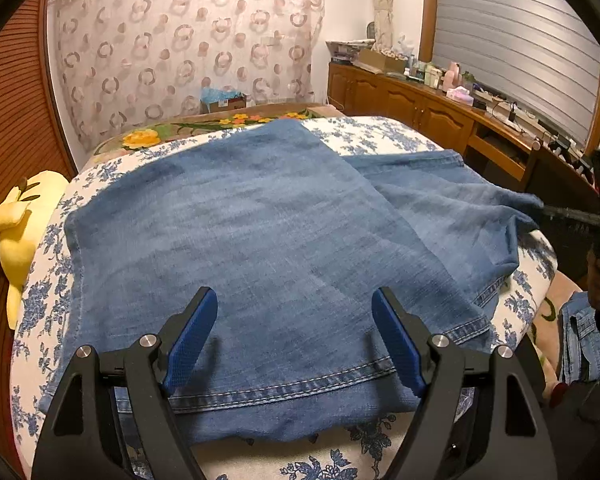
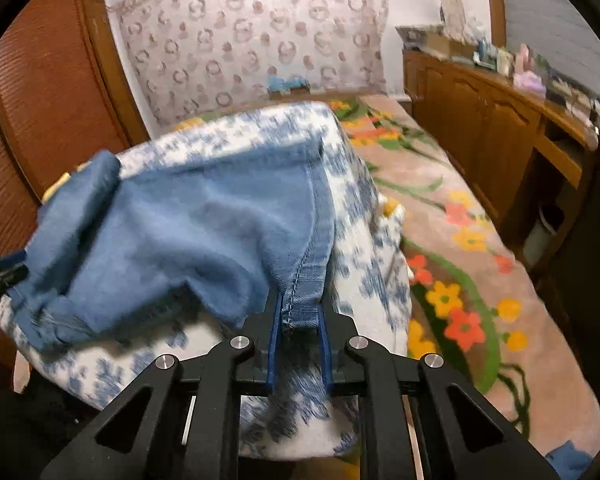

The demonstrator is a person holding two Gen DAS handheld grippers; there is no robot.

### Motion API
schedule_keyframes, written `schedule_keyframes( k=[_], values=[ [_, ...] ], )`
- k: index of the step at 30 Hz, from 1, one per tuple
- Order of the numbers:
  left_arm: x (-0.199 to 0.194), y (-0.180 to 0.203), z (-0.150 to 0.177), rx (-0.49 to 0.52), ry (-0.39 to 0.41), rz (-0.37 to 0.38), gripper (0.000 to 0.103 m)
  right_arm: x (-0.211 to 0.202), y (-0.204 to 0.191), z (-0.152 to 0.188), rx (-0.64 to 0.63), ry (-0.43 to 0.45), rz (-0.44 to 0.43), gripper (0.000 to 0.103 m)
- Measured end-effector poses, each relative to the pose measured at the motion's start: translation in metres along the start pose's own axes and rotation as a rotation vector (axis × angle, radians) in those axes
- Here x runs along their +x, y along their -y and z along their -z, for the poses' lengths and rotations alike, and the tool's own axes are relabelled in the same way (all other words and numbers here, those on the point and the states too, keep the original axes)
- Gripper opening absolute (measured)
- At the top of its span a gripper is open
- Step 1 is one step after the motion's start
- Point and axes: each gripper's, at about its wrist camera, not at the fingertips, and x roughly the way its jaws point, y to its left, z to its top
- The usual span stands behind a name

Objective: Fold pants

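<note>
A pair of blue jeans (image 1: 236,240) lies spread over a white cushion with a blue flower print (image 1: 48,296), and most of the denim sits flat across its top. One broad panel covers the middle, its stitched hem running along the near edge. A second layer of the jeans reaches out to the right, where it rumples and drops toward the cushion's right side.

The left gripper (image 1: 294,336) hangs just above the near hem with its jaws wide apart. Its blue pads (image 1: 192,340) stand on either side of the flat cloth and nothing is between them.

The right gripper (image 2: 298,320) is over at the right end of the jeans (image 2: 172,236). Its jaws are drawn close together and clamped on a stitched edge of the denim, which rises from between the pads and stretches back toward the heap on the cushion (image 2: 364,264). The view from that side is smeared with blur, so the finer folds are hard to read.

A yellow plush toy (image 1: 16,232) leans against the cushion's left side. Under and beyond the cushion lies a pinkish blanket with orange and yellow flowers (image 2: 460,264). A wooden cabinet (image 1: 412,104) runs along the right wall, its top crowded with small bottles and boxes. At the far wall hangs a sheer curtain with a ring pattern (image 1: 180,48). Another piece of denim (image 1: 584,340) lies low on the right, off the cushion.
</note>
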Motion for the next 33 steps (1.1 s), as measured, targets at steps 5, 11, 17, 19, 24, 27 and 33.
schedule_keyframes(
  k=[5, 11, 17, 19, 24, 27, 33],
  values=[
    [-0.012, -0.009, -0.002, -0.015, 0.029, -0.006, 0.08, -0.026, -0.025, -0.039, -0.063, 0.103, -0.077, 0.016],
    [-0.029, -0.027, -0.002, -0.046, 0.064, -0.028, 0.08, -0.048, -0.092, -0.097, -0.202, 0.217, -0.198, 0.016],
    [-0.042, -0.047, 0.001, -0.086, 0.091, -0.046, 0.08, -0.05, -0.193, -0.131, -0.353, 0.261, -0.38, 0.015],
    [-0.046, -0.051, 0.002, -0.09, 0.093, -0.052, 0.08, -0.043, -0.224, -0.133, -0.395, 0.231, -0.44, 0.015],
    [-0.05, -0.058, 0.004, -0.102, 0.096, -0.061, 0.08, -0.011, -0.271, -0.12, -0.475, 0.113, -0.482, 0.021],
    [-0.049, -0.059, 0.003, -0.105, 0.096, -0.058, 0.08, 0.002, -0.273, -0.117, -0.482, 0.073, -0.456, 0.025],
    [-0.045, -0.055, 0.003, -0.094, 0.092, -0.048, 0.08, 0.013, -0.263, -0.122, -0.448, 0.046, -0.397, 0.026]
  ],
)
